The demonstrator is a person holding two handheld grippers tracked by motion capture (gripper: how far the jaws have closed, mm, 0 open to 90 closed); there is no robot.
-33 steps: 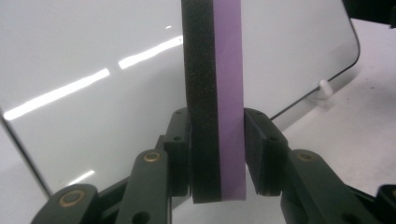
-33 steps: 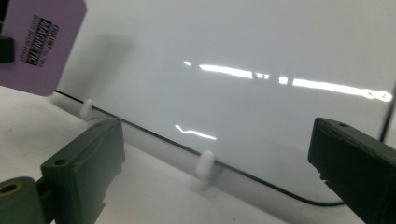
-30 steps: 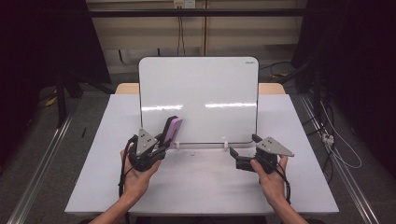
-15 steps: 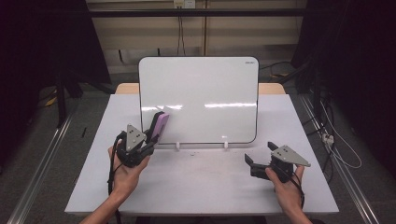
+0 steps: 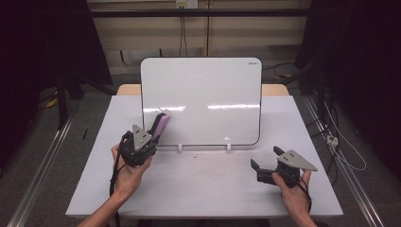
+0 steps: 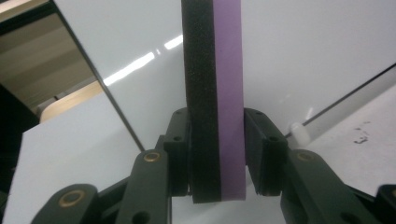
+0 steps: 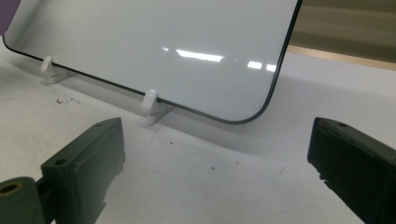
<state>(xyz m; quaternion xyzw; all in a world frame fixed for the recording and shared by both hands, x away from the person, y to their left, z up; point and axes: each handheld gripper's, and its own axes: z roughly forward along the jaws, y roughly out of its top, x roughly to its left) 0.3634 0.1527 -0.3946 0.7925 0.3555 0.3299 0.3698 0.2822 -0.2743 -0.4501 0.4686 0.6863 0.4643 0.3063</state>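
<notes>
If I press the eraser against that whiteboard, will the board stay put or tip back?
The whiteboard stands nearly upright on two small white clips, so a firm push high up could probably tip or slide it. The eraser, clamped in the left gripper, looks foam-backed and should give a little.

One high camera, two riding low on the grippers.
The high view looks forward and down on the table; both gripper views sit close, seemingly sharing the whiteboard at frame top.

Glossy smooth whiteboard; eraser of coarse black foam and matt purple backing.
</notes>
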